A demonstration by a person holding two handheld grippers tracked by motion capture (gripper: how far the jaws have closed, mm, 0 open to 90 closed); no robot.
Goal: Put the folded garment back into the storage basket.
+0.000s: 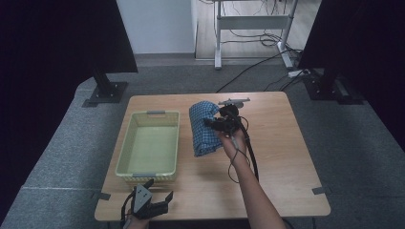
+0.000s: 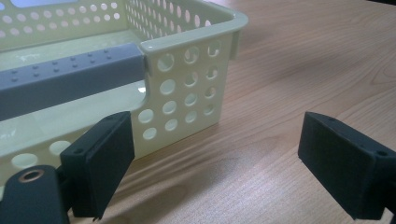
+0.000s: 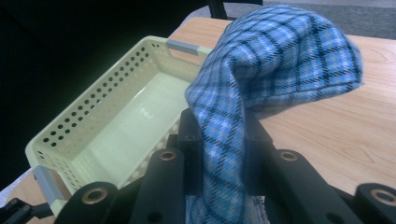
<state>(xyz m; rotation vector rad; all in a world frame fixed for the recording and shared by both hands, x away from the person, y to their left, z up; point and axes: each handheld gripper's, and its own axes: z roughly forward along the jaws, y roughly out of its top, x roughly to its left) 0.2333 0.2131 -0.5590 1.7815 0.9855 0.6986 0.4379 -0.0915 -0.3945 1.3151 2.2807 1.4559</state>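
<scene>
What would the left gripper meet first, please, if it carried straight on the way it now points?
Probably the near right corner of the pale green basket: the left gripper, fingers open, points just past that perforated wall over bare table. Depth is unclear, so it might slip by on the right.

Grey carpet (image 1: 62, 143), white wall (image 1: 155, 24), floor cables (image 1: 248, 69).
</scene>
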